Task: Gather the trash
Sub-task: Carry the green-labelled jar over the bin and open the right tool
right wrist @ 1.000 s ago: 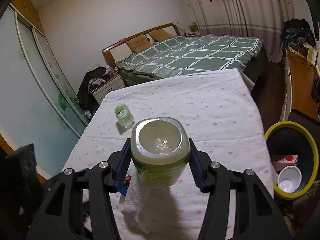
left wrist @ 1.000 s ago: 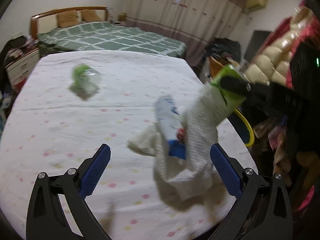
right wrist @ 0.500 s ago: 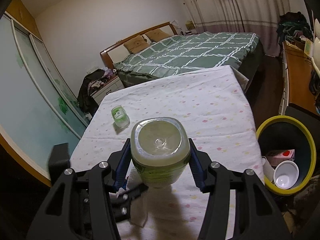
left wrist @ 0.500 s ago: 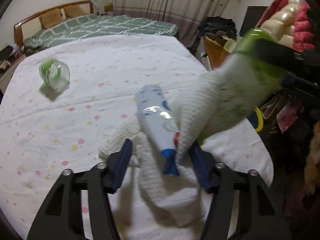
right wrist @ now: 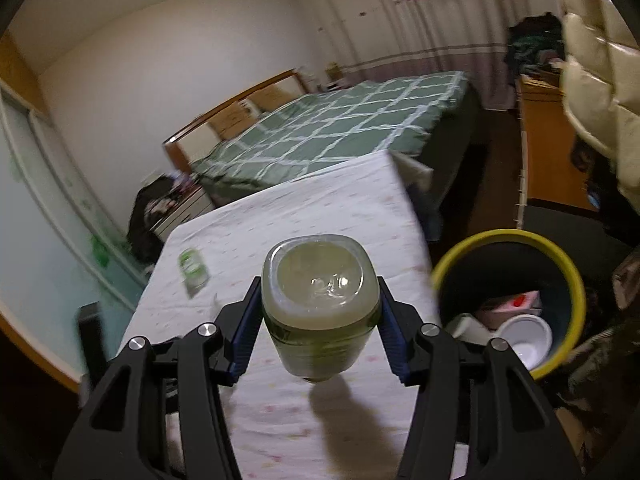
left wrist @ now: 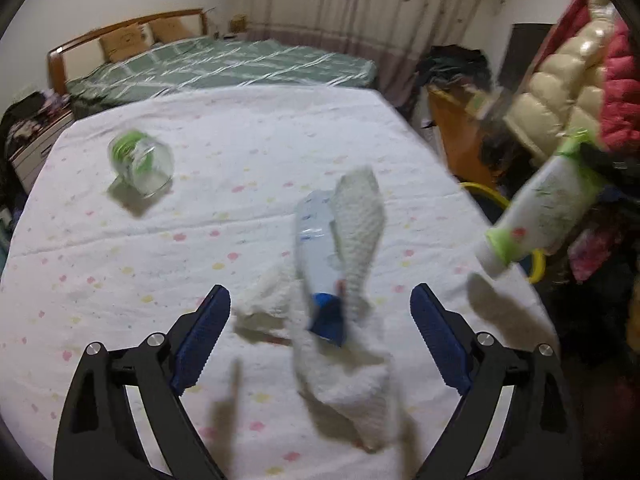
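In the left wrist view, the left gripper (left wrist: pixel 320 316) hung over the table (left wrist: pixel 200 240) with its flowered white cloth, its jaws opening and already wide. The crumpled white paper towel (left wrist: pixel 356 352) lay between the two blue pads without touching either, and a blue-capped plastic bottle (left wrist: pixel 318 264) lay on the towel, cap end toward the gripper. A small clear jar with a green label (left wrist: pixel 140 166) lay on its side on the table, well apart from the towel toward the far left. Off the table's right edge a green-and-white bottle (left wrist: pixel 540 204) was held in the air, its far end in a dark, blurred gripper, with part of a yellow bin rim (left wrist: pixel 536 268) just behind it. A green checked bed (left wrist: pixel 224 68) stood beyond the table's far end.

In the right wrist view, the right gripper (right wrist: pixel 320 320) was clamped on the green-and-white bottle (right wrist: pixel 320 300), both blue pads pressing its sides and its pale base facing the camera. It was held above the table's (right wrist: pixel 320 208) right edge. Just right of the table stood the yellow-rimmed bin (right wrist: pixel 508 240), holding a white cup (right wrist: pixel 524 336) and a pink carton (right wrist: pixel 508 304). The small jar (right wrist: pixel 192 266) lay near the table's left edge.
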The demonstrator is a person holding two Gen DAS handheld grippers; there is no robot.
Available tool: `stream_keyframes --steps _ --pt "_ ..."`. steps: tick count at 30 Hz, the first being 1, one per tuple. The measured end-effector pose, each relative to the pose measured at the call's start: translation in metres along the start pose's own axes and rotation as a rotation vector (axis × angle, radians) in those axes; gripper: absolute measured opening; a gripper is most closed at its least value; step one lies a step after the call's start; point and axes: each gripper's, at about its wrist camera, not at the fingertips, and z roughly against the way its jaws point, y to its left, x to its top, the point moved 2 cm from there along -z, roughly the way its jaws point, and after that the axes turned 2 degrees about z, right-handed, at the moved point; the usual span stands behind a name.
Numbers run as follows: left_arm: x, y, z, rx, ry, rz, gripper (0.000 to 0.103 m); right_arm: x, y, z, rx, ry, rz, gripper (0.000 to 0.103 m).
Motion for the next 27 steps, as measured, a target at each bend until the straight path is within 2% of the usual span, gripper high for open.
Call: stream_keyframes --steps 7,14,18,23,25,27 --pt "0.000 -0.002 0.024 0.002 -0.023 0.006 0.090 0.004 -0.055 0.017 -0.086 -0.049 -0.080 0.051" --pt "0.003 -0.013 0.037 0.009 -0.054 0.001 0.090 0.005 -0.116 0.024 -0.222 -0.071 -0.142 0.051" --pt "0.007 -0.021 0.040 0.007 -0.066 -0.004 0.090 0.002 -0.144 0.007 -0.262 -0.032 -0.169 0.051" --pt "0.009 -0.028 0.035 0.015 -0.054 -0.017 0.090 -0.002 -0.162 -0.016 -0.260 0.018 -0.197 0.051" --pt "0.009 -0.029 0.032 0.017 -0.048 -0.018 0.090 -0.004 -0.169 -0.024 -0.309 0.032 -0.194 0.052" --pt "0.010 -0.029 0.029 0.024 -0.042 -0.020 0.090 -0.005 -0.172 -0.028 -0.346 0.033 -0.190 0.064"
